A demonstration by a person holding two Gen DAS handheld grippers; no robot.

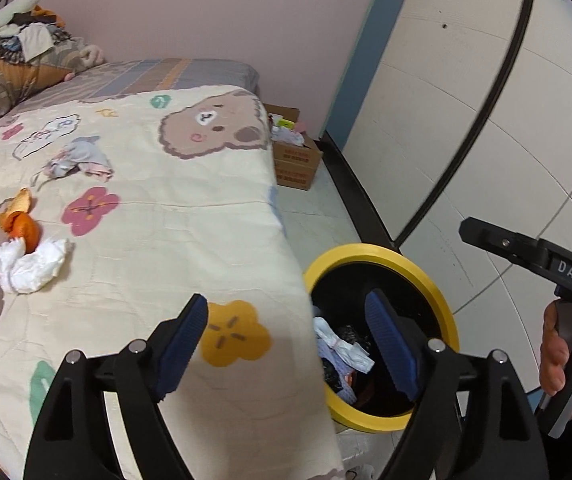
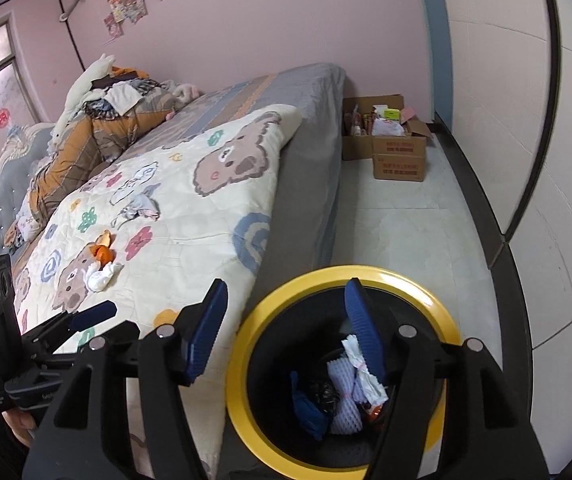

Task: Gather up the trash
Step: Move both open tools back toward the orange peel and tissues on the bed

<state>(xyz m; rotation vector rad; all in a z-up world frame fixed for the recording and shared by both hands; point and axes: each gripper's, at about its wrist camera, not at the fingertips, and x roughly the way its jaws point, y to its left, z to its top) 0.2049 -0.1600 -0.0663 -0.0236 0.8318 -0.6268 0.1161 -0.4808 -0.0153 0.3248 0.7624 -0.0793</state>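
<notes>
Left gripper (image 1: 286, 344): nearest in the left wrist view, its blue-padded jaws spread wide with nothing between them, held over the near edge of the bed and the bin's left rim.
Right gripper (image 2: 284, 330): jaws wide apart and holding nothing, poised above the bin; its right pad hangs over the bin's mouth, its left pad over the blanket edge.
Trash bin (image 2: 242, 354): yellow-rimmed, black inside, standing on the floor just beside the right side of the bed, directly below both grippers.
Bin contents: a white mesh wrap (image 2: 344, 396), a crumpled white paper (image 2: 360, 364), a blue item (image 2: 306, 404) and something dark and shiny lie at the bottom.
Blanket (image 1: 190, 216): cream with bears and flowers, spread over the bed and draping over its right edge, next to the bin.
White tissue wad (image 1: 30, 262): crumpled on the blanket, to the left and farther off than the left gripper.
Orange peel (image 1: 20, 222): touching the tissue wad on its far side.
Small cloth heap (image 1: 80, 158): pale, lying farther back on the blanket, apart from the peel.
Cardboard boxes (image 2: 400, 150): open, filled with small items, on the floor at the far wall to the right of the bed.
Clothes pile (image 2: 102, 120): heaped at the far left end of the bed.
</notes>
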